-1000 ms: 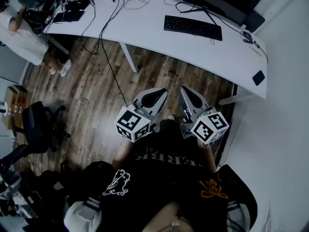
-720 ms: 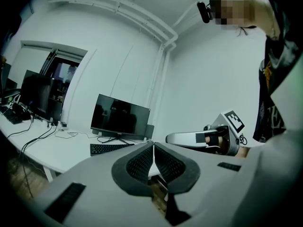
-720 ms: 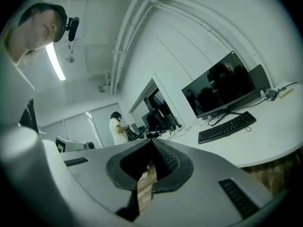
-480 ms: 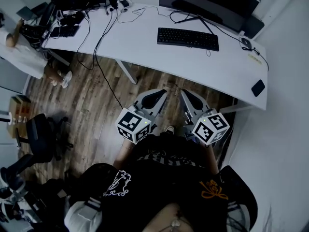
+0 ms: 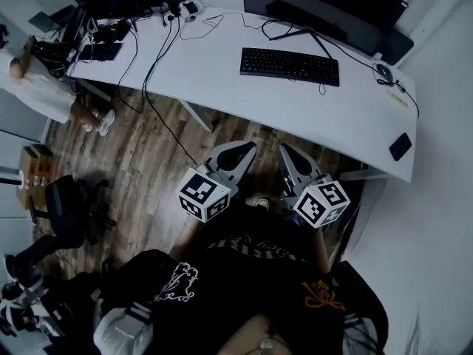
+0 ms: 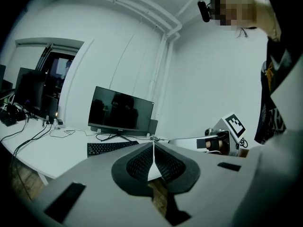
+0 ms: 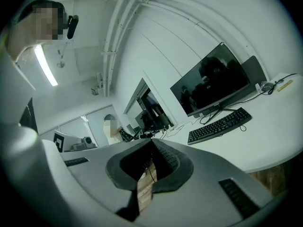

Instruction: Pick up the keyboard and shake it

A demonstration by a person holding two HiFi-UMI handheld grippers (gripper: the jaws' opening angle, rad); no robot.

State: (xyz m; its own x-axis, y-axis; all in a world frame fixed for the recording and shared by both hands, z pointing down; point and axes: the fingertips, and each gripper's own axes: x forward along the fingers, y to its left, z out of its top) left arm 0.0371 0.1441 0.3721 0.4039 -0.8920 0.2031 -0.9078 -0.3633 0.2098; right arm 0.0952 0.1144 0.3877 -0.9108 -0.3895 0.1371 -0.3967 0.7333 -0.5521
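Observation:
A black keyboard (image 5: 290, 65) lies flat on the white desk (image 5: 214, 58), in front of a dark monitor (image 5: 325, 2). Both grippers are held over the wooden floor, short of the desk's near edge and well apart from the keyboard. My left gripper (image 5: 240, 148) is shut and empty, and so is my right gripper (image 5: 287, 152). In the left gripper view the jaws (image 6: 153, 157) meet, with the keyboard (image 6: 110, 148) beyond them to the left. From the right gripper (image 7: 152, 157), the keyboard (image 7: 219, 126) shows ahead to the right.
Cables (image 5: 159, 43) trail across the desk's left half and down to the floor. A mouse (image 5: 383, 71) and a small black device (image 5: 400, 146) lie at the desk's right end. A person (image 5: 37, 72) stands at far left; an office chair (image 5: 63, 205) sits on the floor.
The desk and keyboard have slid lower in the head view, nearer to me. Both grippers keep their place before my body and stay shut.

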